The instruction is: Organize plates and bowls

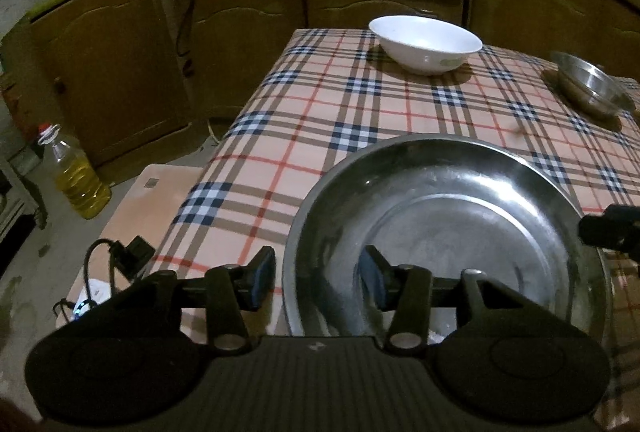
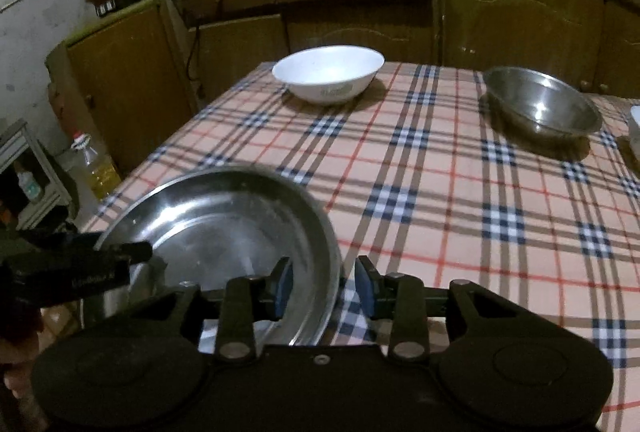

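A large steel plate (image 1: 460,216) (image 2: 224,216) lies at the near left corner of the checked tablecloth (image 1: 320,119) (image 2: 440,191). My left gripper (image 1: 318,282) straddles the plate's left rim, one pad outside and one inside, with gaps on both sides, so it is open. My right gripper (image 2: 324,286) straddles the right rim the same way, open and not pressing. Each gripper shows at the edge of the other's view. A white bowl (image 1: 426,41) (image 2: 328,71) stands at the far edge. A smaller steel bowl (image 1: 592,87) (image 2: 540,103) sits at the far right.
The table's left edge runs close beside the plate. On the floor to the left stand an oil bottle (image 1: 78,171) (image 2: 96,167) and a pale board with a plugged charger (image 1: 132,252). Wooden cabinets (image 1: 240,31) line the back. A white dish edge (image 2: 634,127) shows far right.
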`<action>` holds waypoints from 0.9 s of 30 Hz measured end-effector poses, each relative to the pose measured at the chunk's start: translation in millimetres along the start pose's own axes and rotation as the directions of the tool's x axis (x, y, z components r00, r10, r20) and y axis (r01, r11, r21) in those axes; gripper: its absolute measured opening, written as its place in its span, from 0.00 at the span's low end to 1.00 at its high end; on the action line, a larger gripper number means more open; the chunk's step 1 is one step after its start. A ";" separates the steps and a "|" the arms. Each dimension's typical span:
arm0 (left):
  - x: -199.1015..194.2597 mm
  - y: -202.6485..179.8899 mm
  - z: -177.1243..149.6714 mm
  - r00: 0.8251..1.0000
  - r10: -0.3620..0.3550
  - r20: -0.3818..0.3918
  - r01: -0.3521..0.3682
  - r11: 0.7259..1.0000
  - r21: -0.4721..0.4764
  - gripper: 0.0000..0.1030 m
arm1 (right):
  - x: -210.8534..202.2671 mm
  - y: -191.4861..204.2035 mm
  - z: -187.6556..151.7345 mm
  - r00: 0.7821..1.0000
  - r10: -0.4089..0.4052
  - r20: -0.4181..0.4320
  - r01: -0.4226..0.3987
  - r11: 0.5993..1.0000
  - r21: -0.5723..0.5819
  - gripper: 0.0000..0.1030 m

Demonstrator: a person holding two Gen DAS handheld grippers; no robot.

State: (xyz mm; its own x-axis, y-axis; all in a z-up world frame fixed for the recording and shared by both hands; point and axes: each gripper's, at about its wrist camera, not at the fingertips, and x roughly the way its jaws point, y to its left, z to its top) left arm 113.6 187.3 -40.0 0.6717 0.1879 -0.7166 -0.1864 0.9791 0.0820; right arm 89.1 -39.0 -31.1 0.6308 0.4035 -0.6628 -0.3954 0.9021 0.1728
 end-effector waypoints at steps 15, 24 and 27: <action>-67.0 -47.2 26.1 0.991 -0.065 0.116 0.061 0.998 0.032 0.86 | -69.8 -49.3 10.1 0.987 -0.091 0.136 0.098 0.994 -0.053 0.71; -88.4 -121.4 43.1 0.963 -0.225 0.146 0.215 0.973 0.081 0.92 | -106.4 -116.2 19.3 0.965 -0.179 0.192 0.168 0.983 0.069 0.77; -87.9 -145.0 49.7 0.957 -0.250 0.144 0.236 0.966 0.108 0.92 | -114.1 -139.7 21.8 0.957 -0.207 0.202 0.188 0.976 0.109 0.78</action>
State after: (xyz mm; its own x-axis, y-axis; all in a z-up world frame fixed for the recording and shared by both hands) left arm 117.3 32.8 45.5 0.7930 -0.0538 -0.6068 0.0563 0.9983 -0.0150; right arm 87.0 -207.7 36.4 0.8206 0.2304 -0.5230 -0.1946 0.9731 0.1233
